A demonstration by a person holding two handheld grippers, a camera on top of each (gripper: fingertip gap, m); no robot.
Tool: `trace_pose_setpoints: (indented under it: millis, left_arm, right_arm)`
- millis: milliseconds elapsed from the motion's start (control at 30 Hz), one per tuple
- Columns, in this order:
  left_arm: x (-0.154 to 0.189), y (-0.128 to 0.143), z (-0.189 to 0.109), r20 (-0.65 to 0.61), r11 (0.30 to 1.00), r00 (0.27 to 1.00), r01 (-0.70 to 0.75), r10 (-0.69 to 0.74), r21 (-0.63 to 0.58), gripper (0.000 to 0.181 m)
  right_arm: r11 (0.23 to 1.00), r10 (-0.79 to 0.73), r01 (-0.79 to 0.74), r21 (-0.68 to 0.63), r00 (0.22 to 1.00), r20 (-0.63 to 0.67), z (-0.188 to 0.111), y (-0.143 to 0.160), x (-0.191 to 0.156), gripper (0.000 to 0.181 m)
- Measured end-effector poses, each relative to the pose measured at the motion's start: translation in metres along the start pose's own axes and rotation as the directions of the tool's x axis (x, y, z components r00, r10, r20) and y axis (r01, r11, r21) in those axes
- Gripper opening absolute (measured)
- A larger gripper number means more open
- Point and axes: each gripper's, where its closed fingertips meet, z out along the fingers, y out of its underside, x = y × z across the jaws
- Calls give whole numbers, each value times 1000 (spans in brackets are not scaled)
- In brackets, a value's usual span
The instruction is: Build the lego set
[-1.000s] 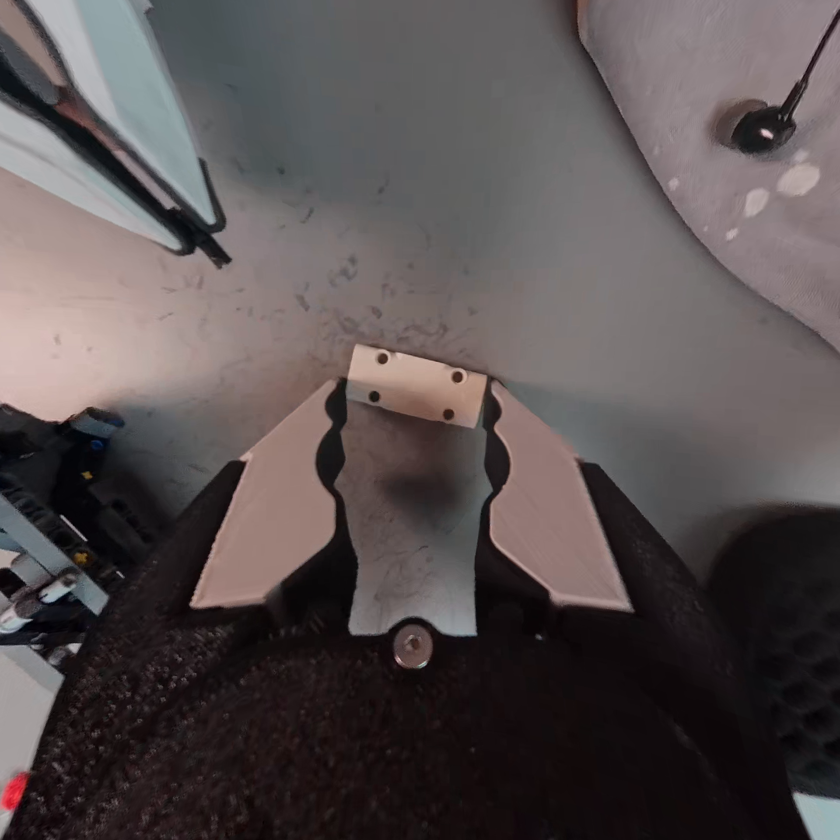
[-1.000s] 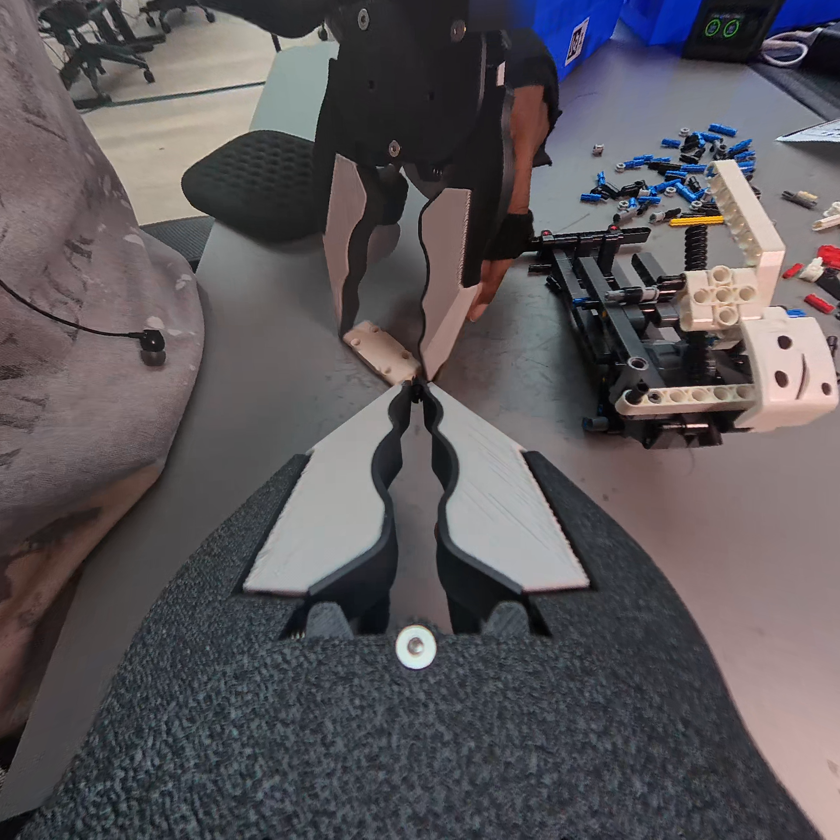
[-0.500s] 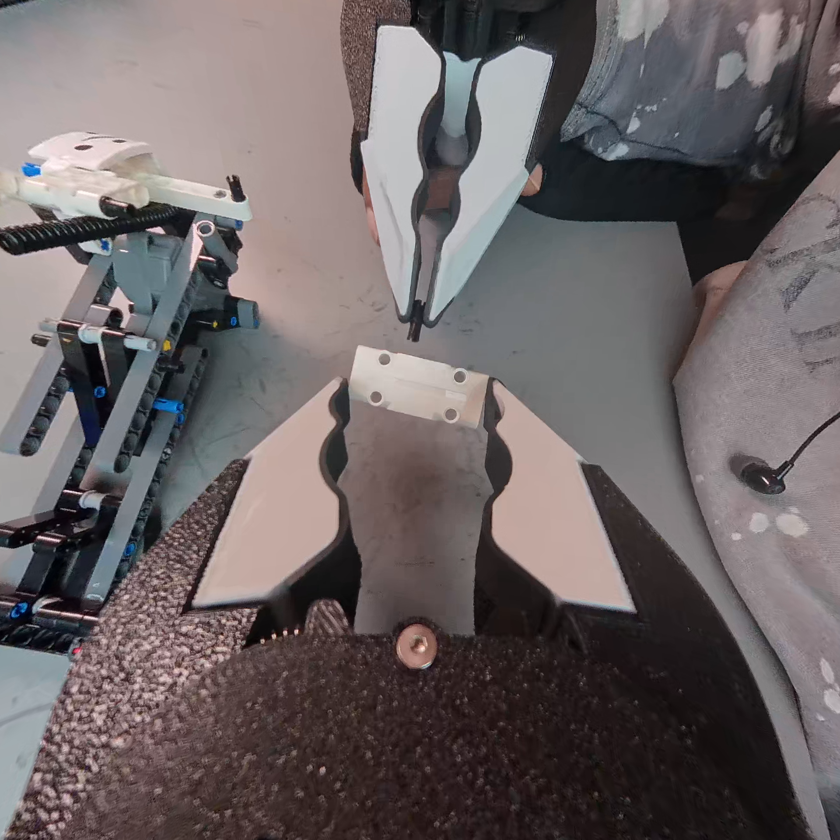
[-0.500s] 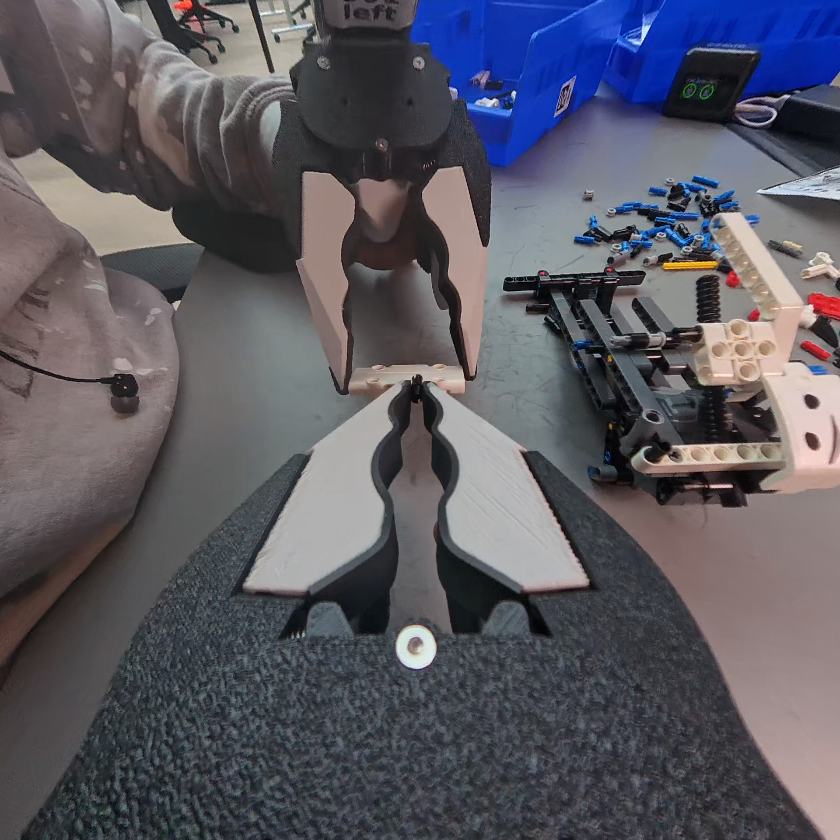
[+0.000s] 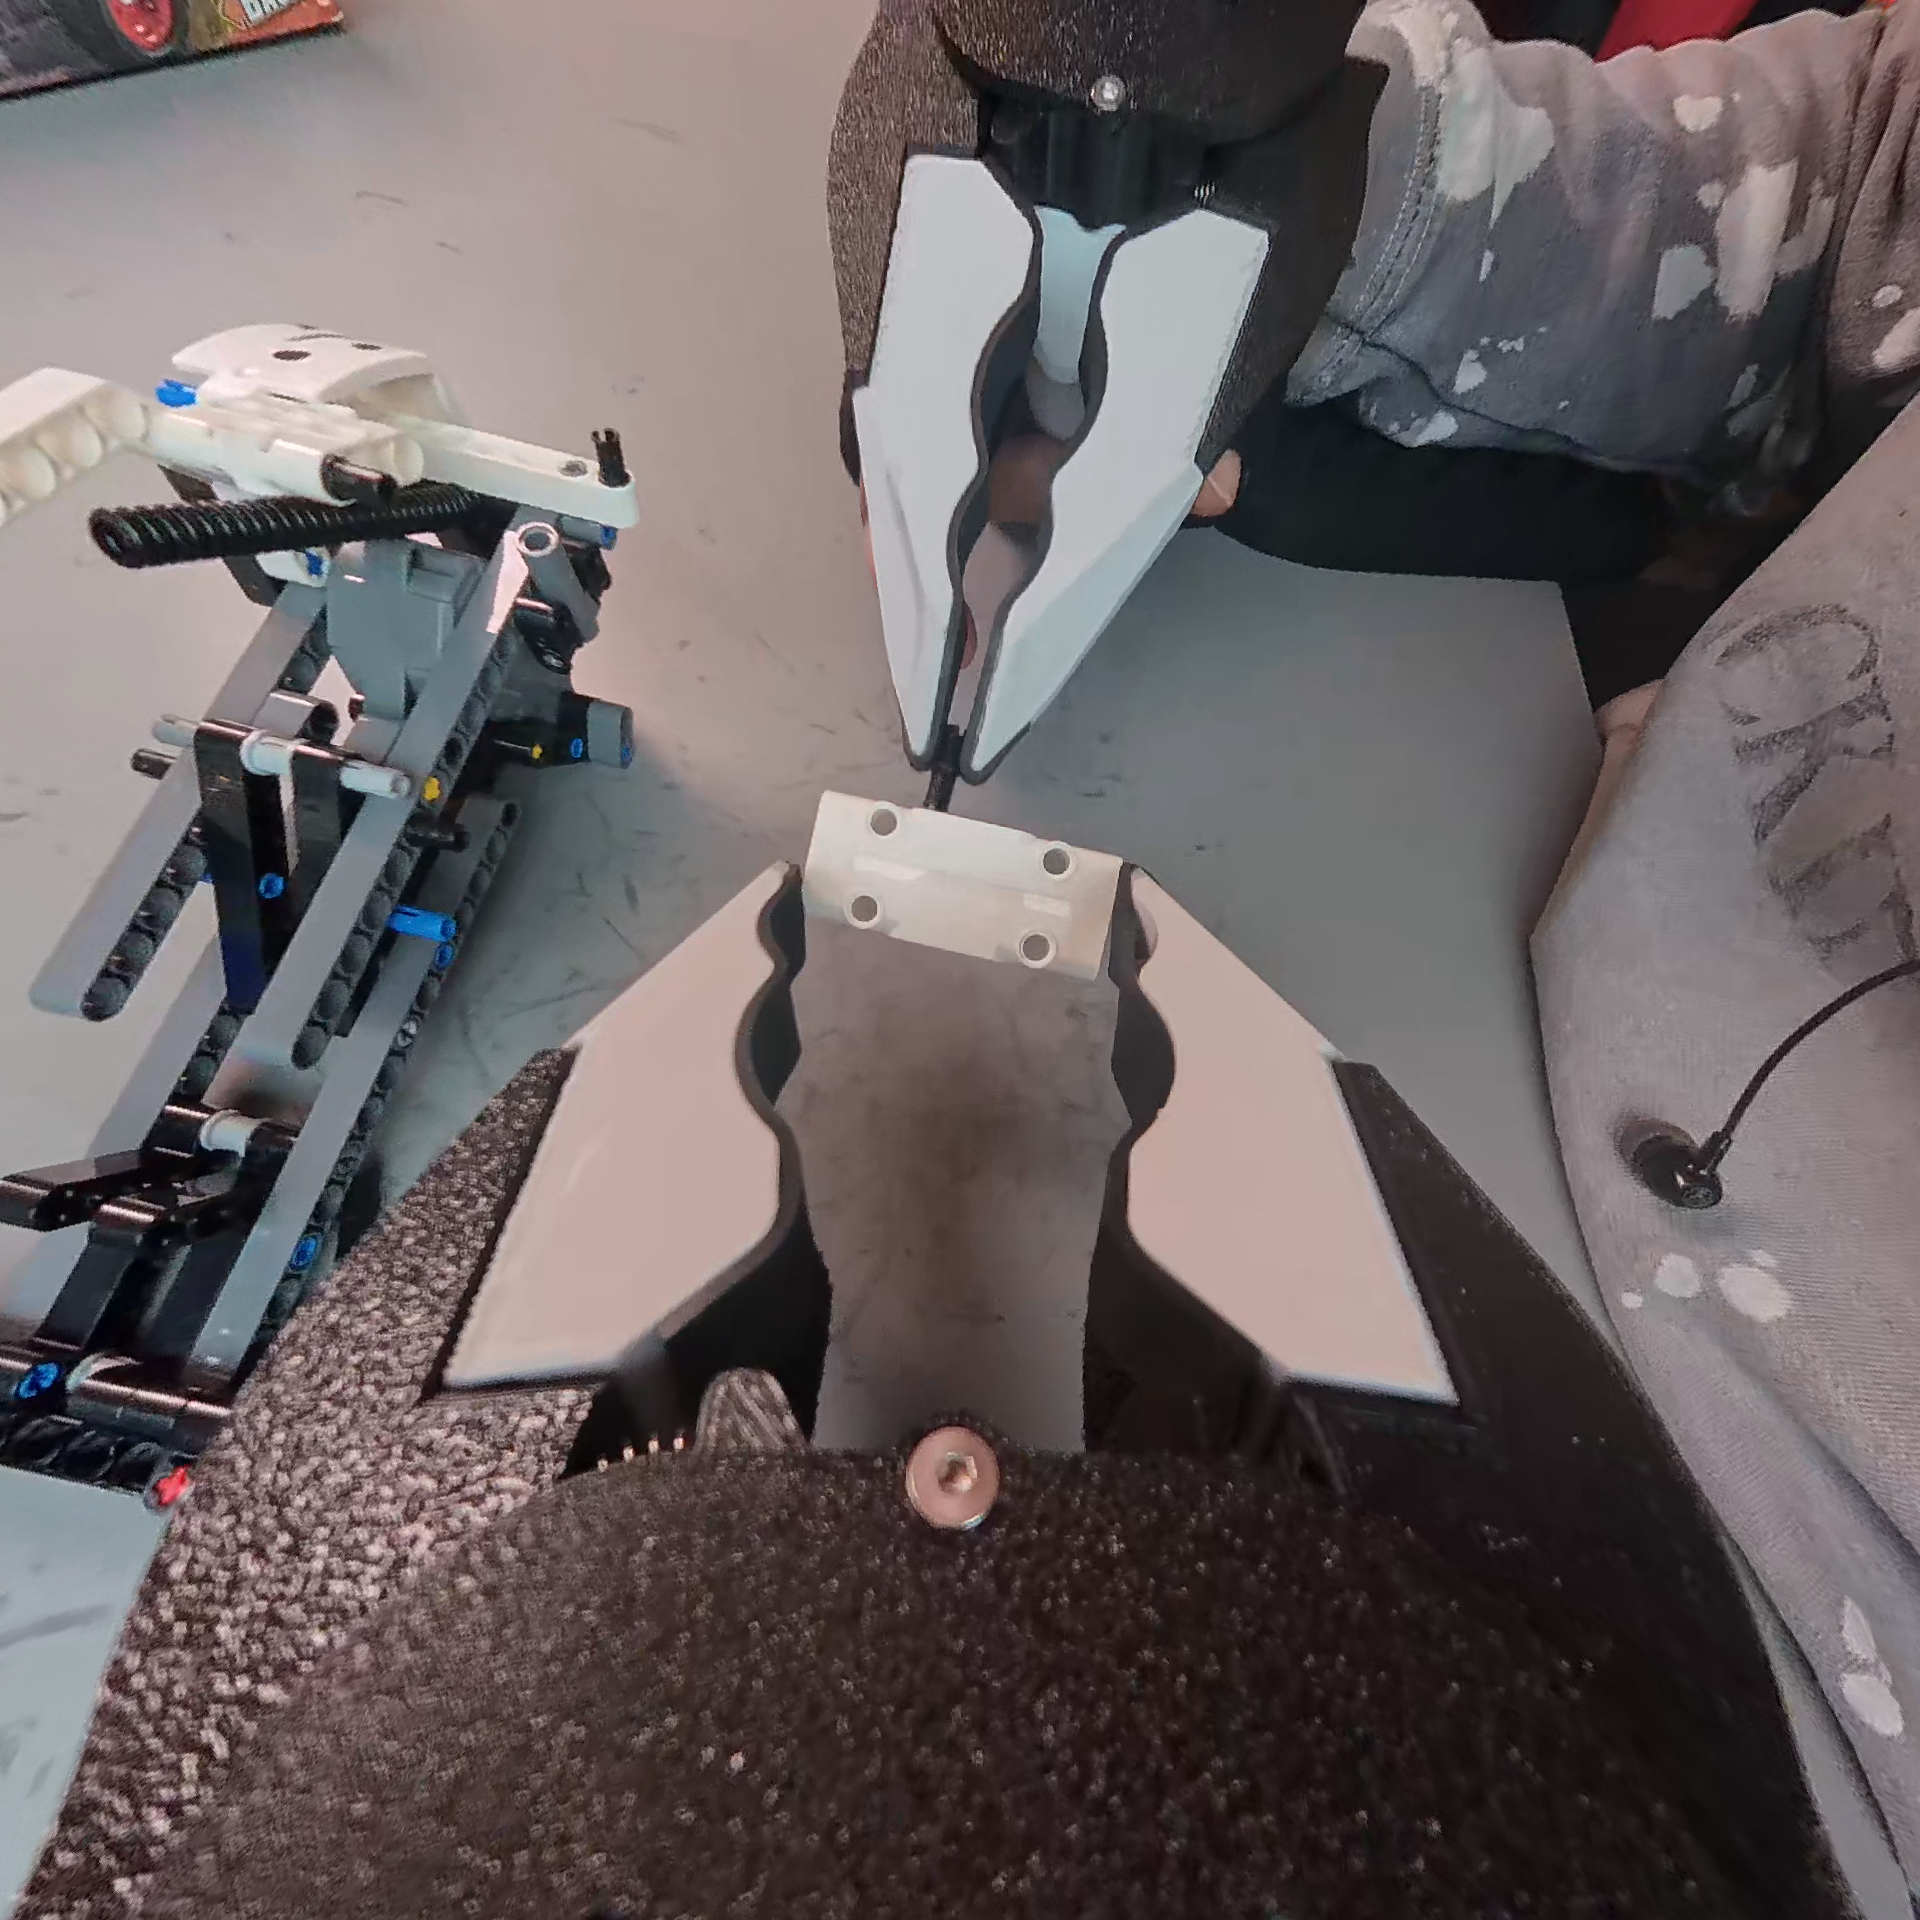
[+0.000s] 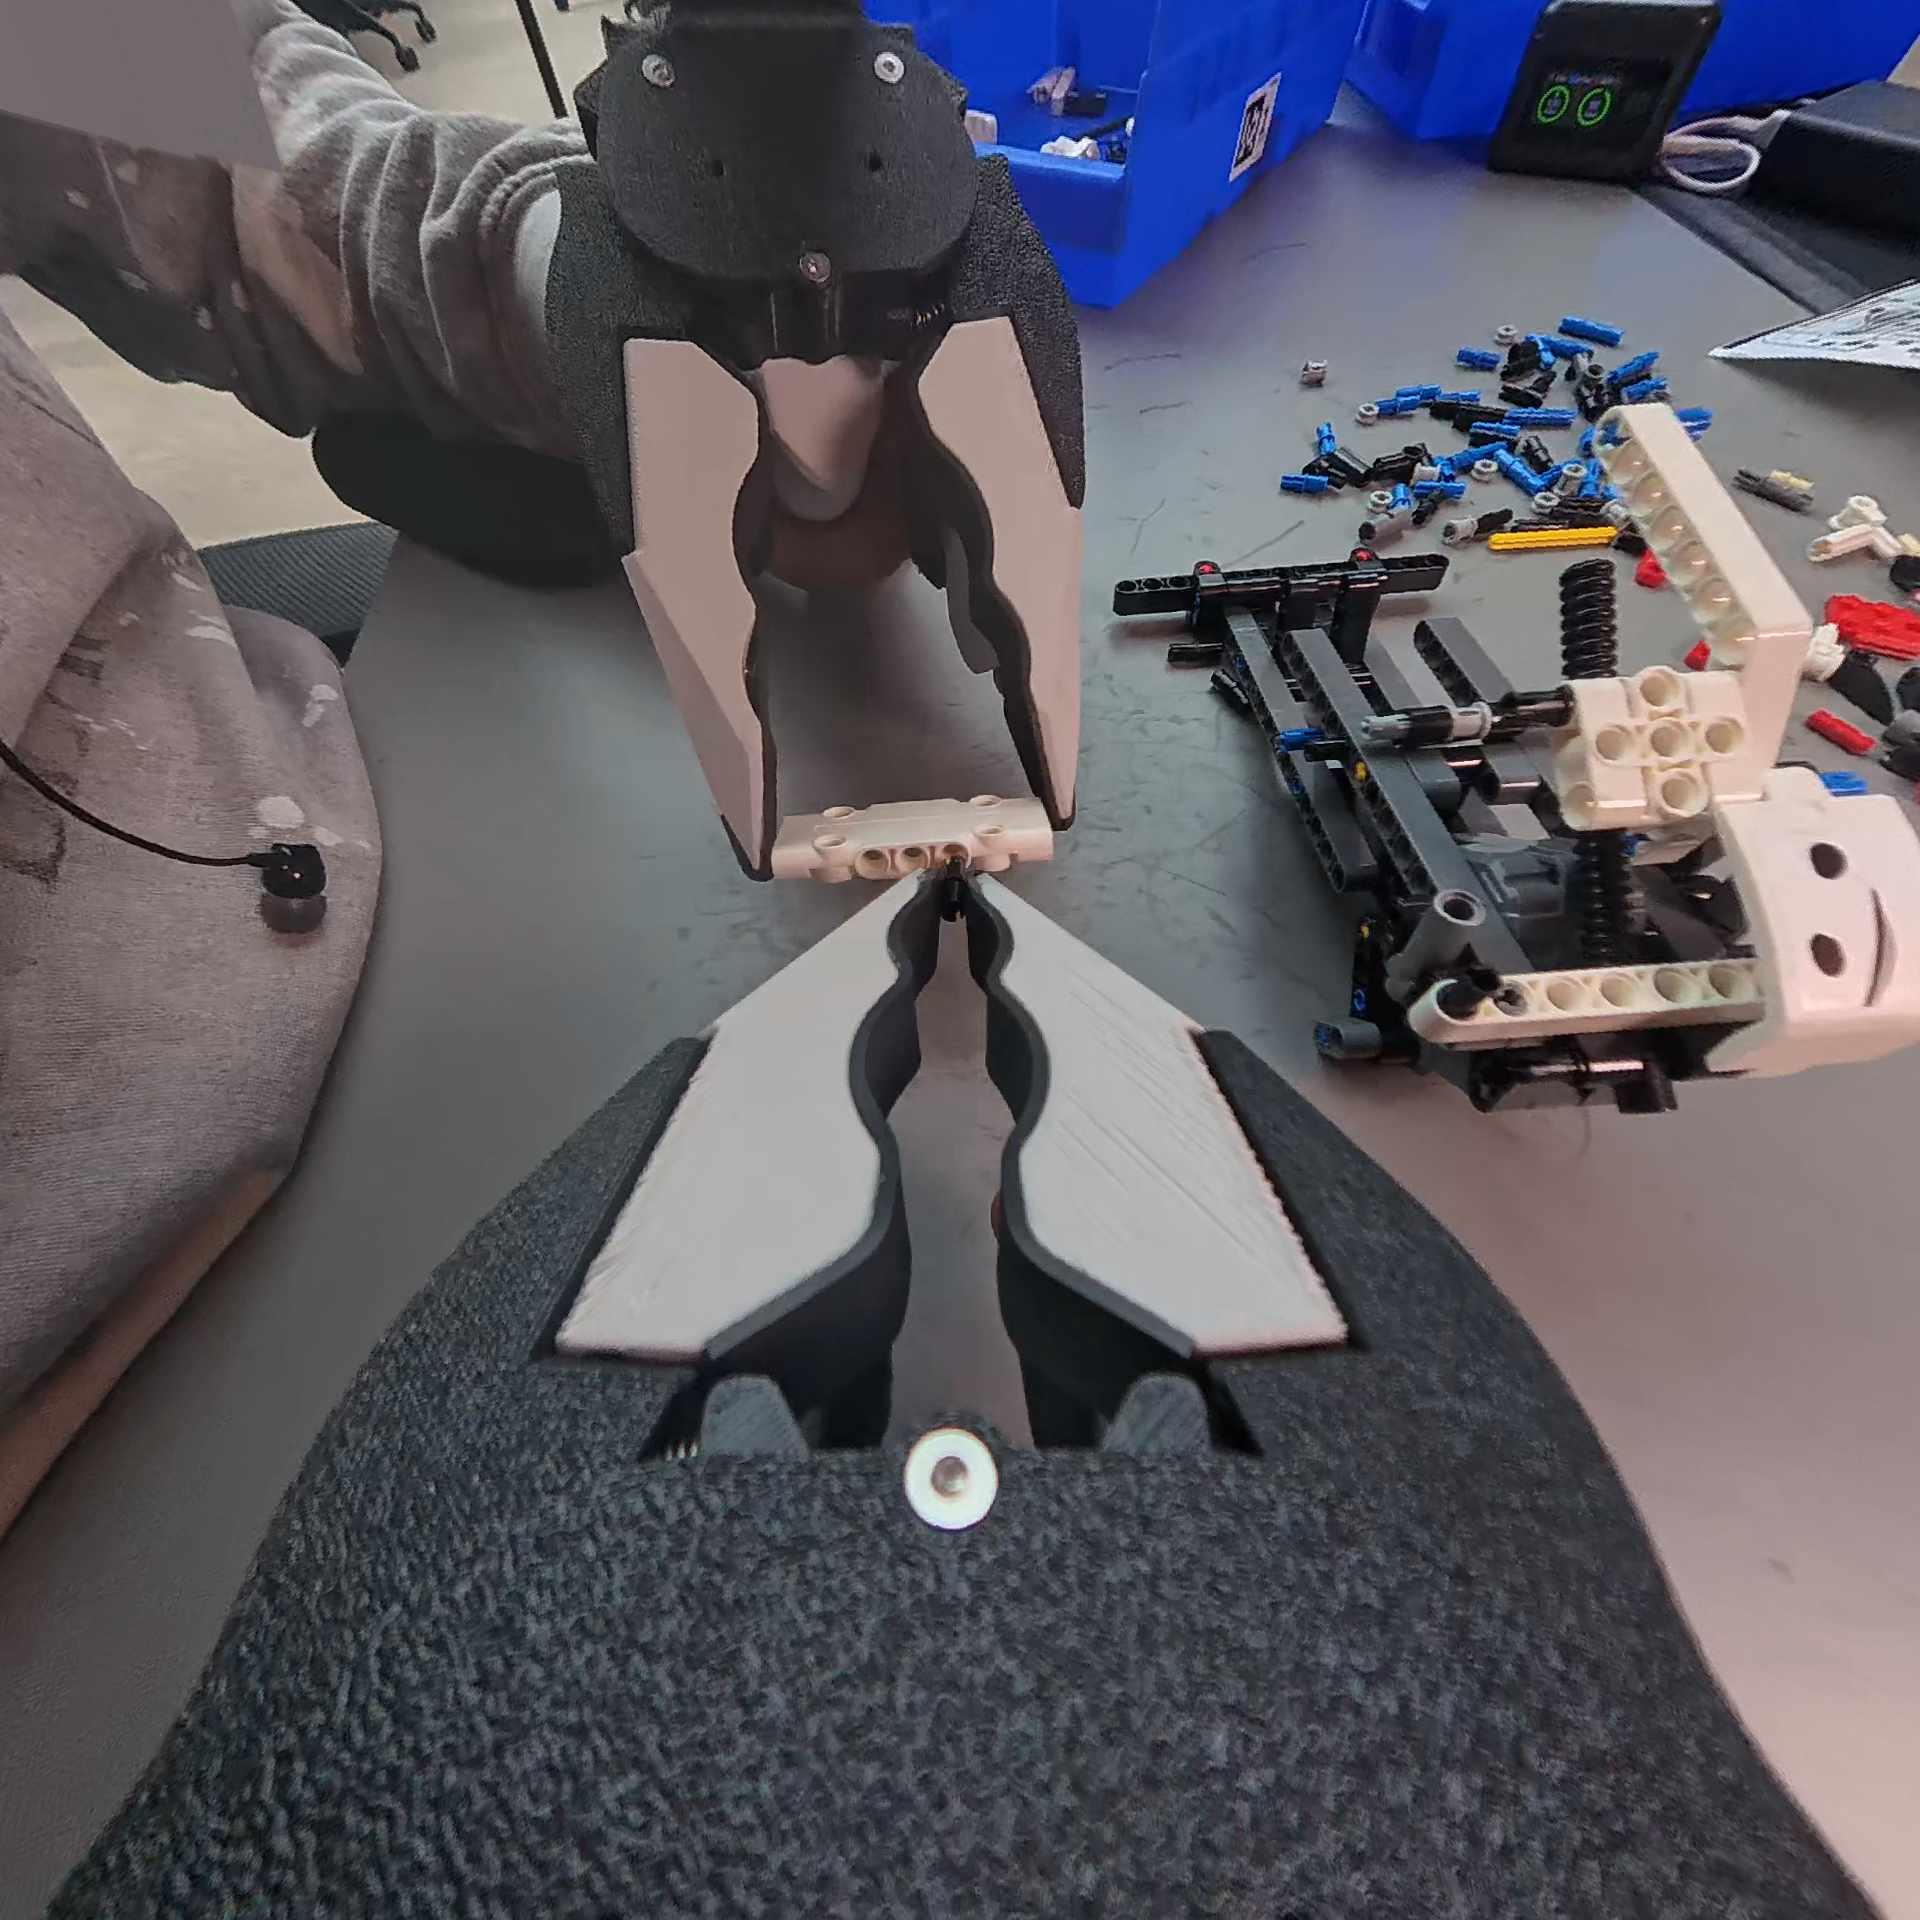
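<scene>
Pin meeting panel, with little room for error.
Left gripper clamps the white panel by its ends above the grey table; right gripper pinches a small black pin at its tips, nose against a hole in the panel's edge. A skewed push could, I'd judge, pop the pin loose or twist the panel. The half-built chassis sits near, loose pieces and blue bins well beyond; nothing blocks the way.

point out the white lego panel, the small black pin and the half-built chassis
white lego panel (image 5: pixel 961 896), left wrist view, its flat top face
small black pin (image 6: pixel 950 891), right wrist view, its exposed tip
half-built chassis (image 6: pixel 1351 717), right wrist view, a dark long beam
</scene>
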Motion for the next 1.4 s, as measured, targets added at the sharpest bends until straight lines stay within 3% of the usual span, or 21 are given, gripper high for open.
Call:
trace_pose_setpoints:
  millis: [467,633,967,1167,1400]
  left_arm:
    - [-1,8,10,58,996,996,-63,67,-65,59]
    - [-2,21,19,76,984,994,-69,82,-163,60]
    - [3,33,23,55,969,994,-74,90,-235,60]
    - [7,34,18,34,973,997,-54,63,-225,54]
    - [6,30,7,3,978,995,-101,103,-184,50]
  right_arm:
    - [997,30,-29,-66,999,17,3,10,0,4]
    - [993,30,-28,-118,999,22,9,16,-1,4]
    - [981,-13,22,-191,999,49,19,15,-6,4]
    - [931,-85,114,-347,991,99,22,24,-8,4]
    - [956,-42,45,-290,999,17,-2,10,1,4]
